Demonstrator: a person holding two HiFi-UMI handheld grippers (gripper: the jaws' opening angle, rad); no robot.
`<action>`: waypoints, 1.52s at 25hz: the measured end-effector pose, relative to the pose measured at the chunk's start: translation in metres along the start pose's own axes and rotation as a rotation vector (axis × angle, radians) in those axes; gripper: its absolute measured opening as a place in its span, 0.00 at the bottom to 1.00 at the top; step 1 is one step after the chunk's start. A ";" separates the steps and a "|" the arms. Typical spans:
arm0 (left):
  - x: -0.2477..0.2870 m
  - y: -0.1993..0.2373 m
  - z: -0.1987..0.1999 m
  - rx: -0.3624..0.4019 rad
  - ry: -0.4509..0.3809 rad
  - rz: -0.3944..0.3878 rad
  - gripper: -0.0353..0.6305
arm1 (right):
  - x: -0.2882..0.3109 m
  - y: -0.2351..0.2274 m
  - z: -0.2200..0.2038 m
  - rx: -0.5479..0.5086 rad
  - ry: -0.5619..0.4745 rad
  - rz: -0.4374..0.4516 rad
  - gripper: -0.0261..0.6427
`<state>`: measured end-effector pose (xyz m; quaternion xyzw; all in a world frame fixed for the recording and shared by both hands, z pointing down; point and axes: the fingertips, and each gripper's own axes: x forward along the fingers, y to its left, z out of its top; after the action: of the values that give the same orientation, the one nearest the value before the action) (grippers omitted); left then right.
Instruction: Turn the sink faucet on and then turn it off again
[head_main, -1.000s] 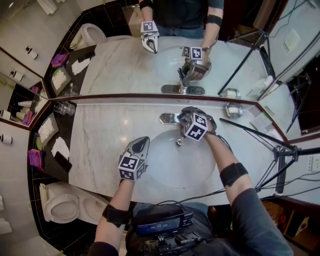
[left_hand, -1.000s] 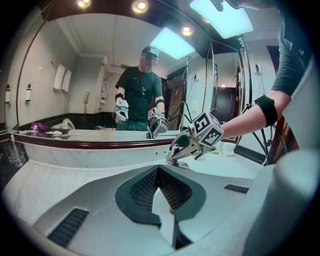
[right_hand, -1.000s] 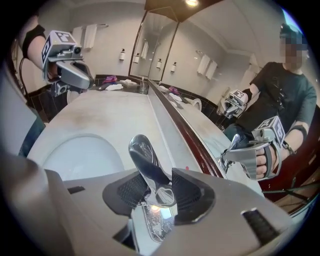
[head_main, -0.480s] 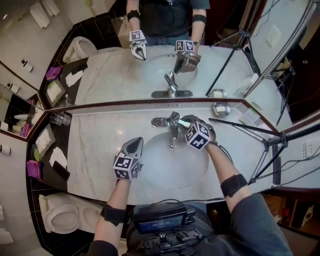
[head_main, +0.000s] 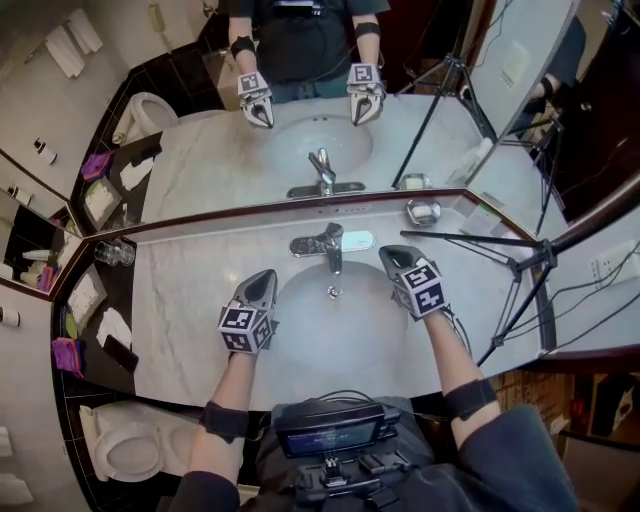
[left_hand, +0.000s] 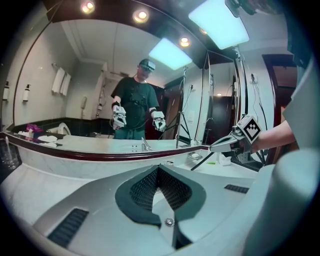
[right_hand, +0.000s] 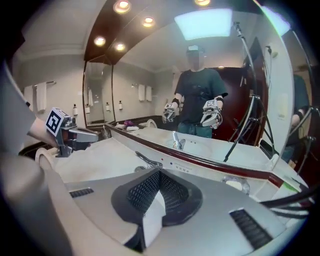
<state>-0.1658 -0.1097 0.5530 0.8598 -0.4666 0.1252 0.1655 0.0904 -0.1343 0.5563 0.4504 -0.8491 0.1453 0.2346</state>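
Left claw (head_main: 264, 281): jaws pressed together, nothing between them, as the left gripper view (left_hand: 158, 171) confirms. It hangs over the left rim of the sink basin (head_main: 345, 335).

Right claw (head_main: 394, 255): jaws have just been closing and now meet, with nothing between them; the right gripper view (right_hand: 159, 175) shows the ribbed pads touching. It stands over the right rim of the basin, apart from the faucet (head_main: 328, 246) and to its right.

Faucet: upright at the back edge of the basin, just in front of the mirror (head_main: 300, 140), between the two claws and beyond their tips. Neither claw touches it. Its spout reaches over the basin towards the drain (head_main: 333, 292). In the right gripper view it appears just past the claw tips (right_hand: 146, 160).

Table (head_main: 190, 295): pale veined marble that carries the basin. A soap dish (head_main: 423, 212) sits at the back right beside the mirror, and a glass tumbler (head_main: 113, 253) at the back left corner.

Surroundings: a tripod (head_main: 520, 268) stands to the right of the table and a toilet (head_main: 120, 450) to its lower left. The mirror repeats the person, both claws and the faucet.
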 end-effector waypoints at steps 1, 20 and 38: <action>0.000 -0.001 0.000 0.000 -0.001 -0.003 0.06 | -0.005 -0.002 -0.006 0.042 -0.020 -0.009 0.07; -0.012 -0.013 -0.002 0.032 0.005 -0.001 0.06 | -0.049 -0.010 -0.058 0.306 -0.109 -0.085 0.07; -0.010 -0.004 0.000 0.026 0.008 0.033 0.06 | 0.035 0.027 -0.016 -0.374 0.009 -0.055 0.32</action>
<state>-0.1680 -0.0998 0.5489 0.8536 -0.4783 0.1373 0.1542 0.0556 -0.1365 0.5870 0.4214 -0.8477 -0.0194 0.3217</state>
